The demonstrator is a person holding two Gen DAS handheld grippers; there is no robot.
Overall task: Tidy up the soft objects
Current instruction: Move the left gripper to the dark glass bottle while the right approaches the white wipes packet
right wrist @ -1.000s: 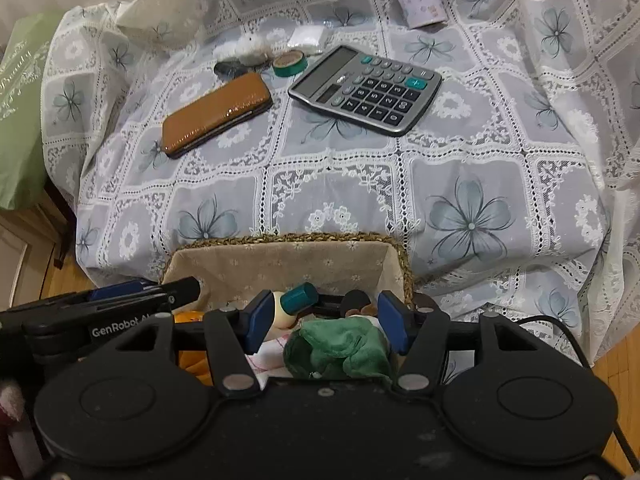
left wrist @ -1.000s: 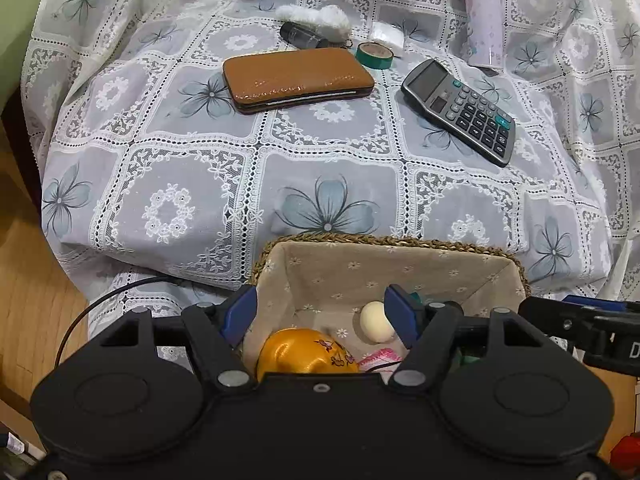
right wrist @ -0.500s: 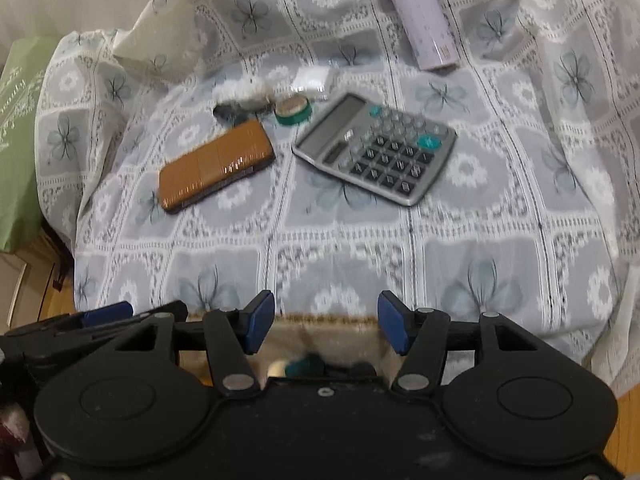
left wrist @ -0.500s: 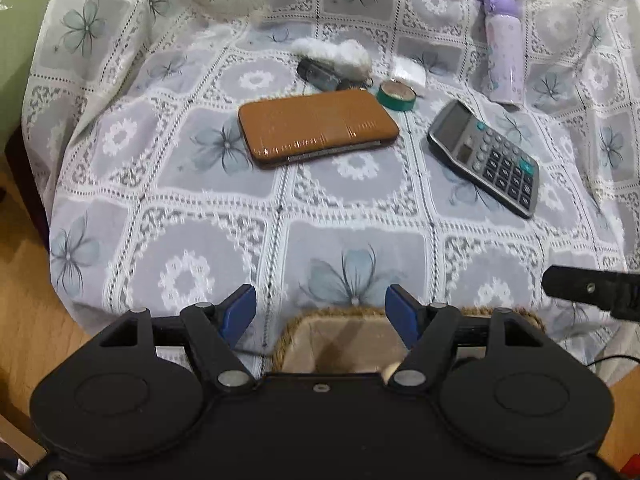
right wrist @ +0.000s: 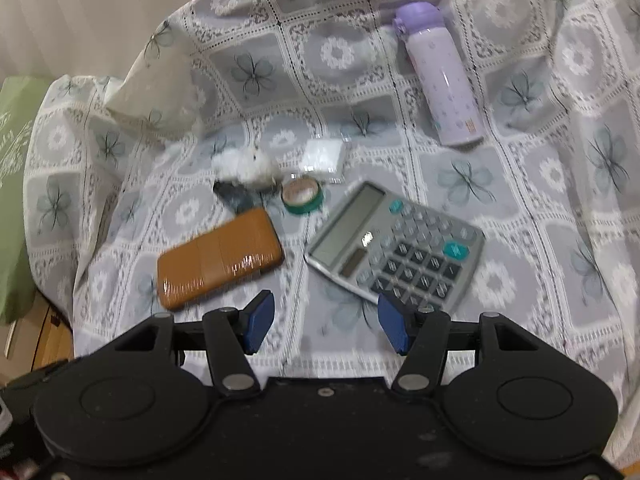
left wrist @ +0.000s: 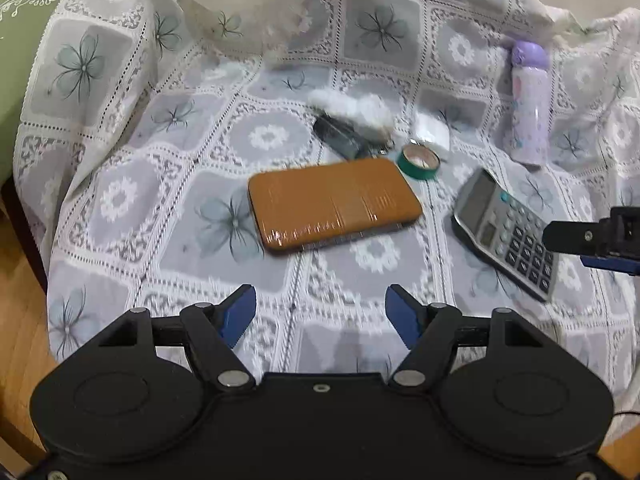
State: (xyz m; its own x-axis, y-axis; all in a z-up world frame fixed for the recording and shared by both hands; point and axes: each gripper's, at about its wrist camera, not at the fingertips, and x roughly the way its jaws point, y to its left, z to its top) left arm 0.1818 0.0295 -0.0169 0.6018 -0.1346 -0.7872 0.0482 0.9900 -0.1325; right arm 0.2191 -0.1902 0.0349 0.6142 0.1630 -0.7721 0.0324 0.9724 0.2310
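A white fluffy soft object (left wrist: 356, 106) lies on the floral lace cloth beyond a brown case (left wrist: 334, 204); it also shows in the right wrist view (right wrist: 244, 164). A small white packet (right wrist: 324, 156) lies next to it. My left gripper (left wrist: 320, 316) is open and empty, above the cloth in front of the brown case. My right gripper (right wrist: 326, 322) is open and empty, in front of the calculator (right wrist: 396, 248). The basket is out of view.
A green tape roll (left wrist: 418, 160), a dark small object (left wrist: 340, 138), the calculator (left wrist: 506, 230) and a lilac bottle (right wrist: 444, 80) lie on the cloth. A green cushion (left wrist: 24, 20) is at the left. The right gripper's finger (left wrist: 592, 236) shows at the right edge.
Both grippers have risen and moved forward from over the basket to over the cloth. The basket and its contents have dropped out of view.
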